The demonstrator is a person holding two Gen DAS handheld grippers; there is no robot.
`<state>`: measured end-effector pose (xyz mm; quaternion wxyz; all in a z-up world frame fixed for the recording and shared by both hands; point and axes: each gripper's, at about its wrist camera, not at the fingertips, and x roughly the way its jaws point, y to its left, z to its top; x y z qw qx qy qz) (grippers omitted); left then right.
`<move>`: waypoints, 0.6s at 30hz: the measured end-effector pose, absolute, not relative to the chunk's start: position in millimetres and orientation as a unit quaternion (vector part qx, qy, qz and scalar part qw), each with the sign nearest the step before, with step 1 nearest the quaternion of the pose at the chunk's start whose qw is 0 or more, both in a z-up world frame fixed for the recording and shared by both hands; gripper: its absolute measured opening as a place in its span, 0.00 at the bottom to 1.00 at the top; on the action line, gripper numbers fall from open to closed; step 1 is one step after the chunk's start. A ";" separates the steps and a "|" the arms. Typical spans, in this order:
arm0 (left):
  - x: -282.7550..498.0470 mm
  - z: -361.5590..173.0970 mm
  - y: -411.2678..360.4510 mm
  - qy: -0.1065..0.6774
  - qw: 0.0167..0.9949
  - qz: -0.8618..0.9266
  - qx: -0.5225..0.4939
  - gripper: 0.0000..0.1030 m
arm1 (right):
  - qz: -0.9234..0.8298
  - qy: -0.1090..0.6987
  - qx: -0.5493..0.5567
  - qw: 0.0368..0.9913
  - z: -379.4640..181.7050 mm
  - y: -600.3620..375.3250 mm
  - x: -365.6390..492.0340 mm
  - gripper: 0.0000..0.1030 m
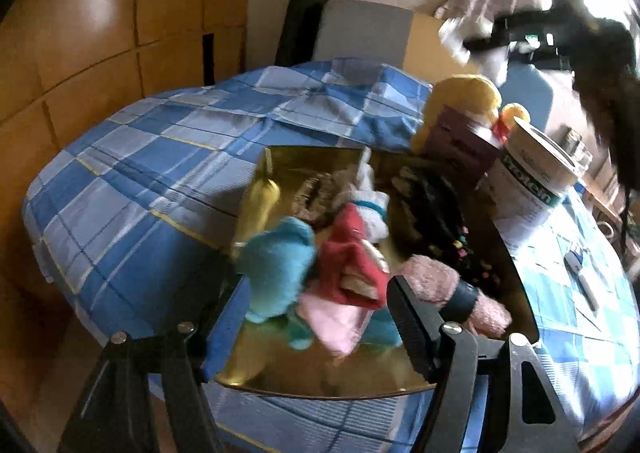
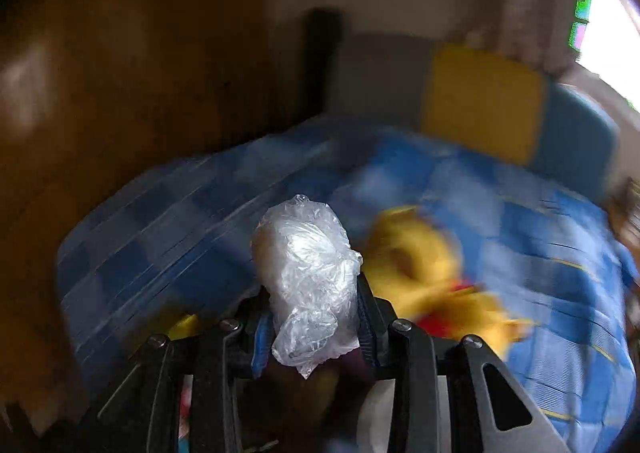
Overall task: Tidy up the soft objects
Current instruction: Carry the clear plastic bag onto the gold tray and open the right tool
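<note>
A: Right gripper (image 2: 316, 317) first. State?

B: Pinching a crumpled clear plastic bag (image 2: 306, 277). The jaws clamp its lower half; the bulk balloons out ahead at 12 o'clock. Judged a mid-body grip, so the loose film stays bunched rather than trailing.

A: What lies beyond it?

B: View heavily blurred. A yellow plush toy (image 2: 424, 265) with a red part lies at 2 o'clock on the blue checked bedspread (image 2: 168, 221). The bag is clear of the bedspread, carried above it.

A: Left gripper (image 1: 308, 313)?

B: Spread wide, holding nothing. The right finger (image 1: 412, 325) is sharp in view; the left one is blurred at 8 o'clock. It hangs over the gold tray (image 1: 304, 161), which sits on the bed.

A: Tray contents?

B: Heaped soft items: teal sock (image 1: 276, 265) at 11 o'clock, red cloth (image 1: 352, 261) at 12, pink fuzzy sock (image 1: 432, 277) just beside the right finger, a white plush (image 1: 372, 205) farther back. Probably gathered on the tray for sorting.

A: Farther out?

B: At 2 o'clock, a white tub (image 1: 532, 173) and a purple box (image 1: 460, 141) at the tray's far edge.
</note>
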<state>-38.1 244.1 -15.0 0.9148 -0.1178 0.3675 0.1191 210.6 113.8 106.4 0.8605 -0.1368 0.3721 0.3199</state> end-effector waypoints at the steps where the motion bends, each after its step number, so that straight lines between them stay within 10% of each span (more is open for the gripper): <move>1: -41.1 -14.4 249.3 0.365 0.914 0.126 -0.120 0.71 | 0.348 0.383 -0.161 0.841 89.5 127.0 194.2 0.34; 18: -50.8 -13.4 263.3 0.360 0.910 0.157 -0.135 0.78 | 0.366 0.474 -0.155 0.786 -32.5 125.7 113.6 0.44</move>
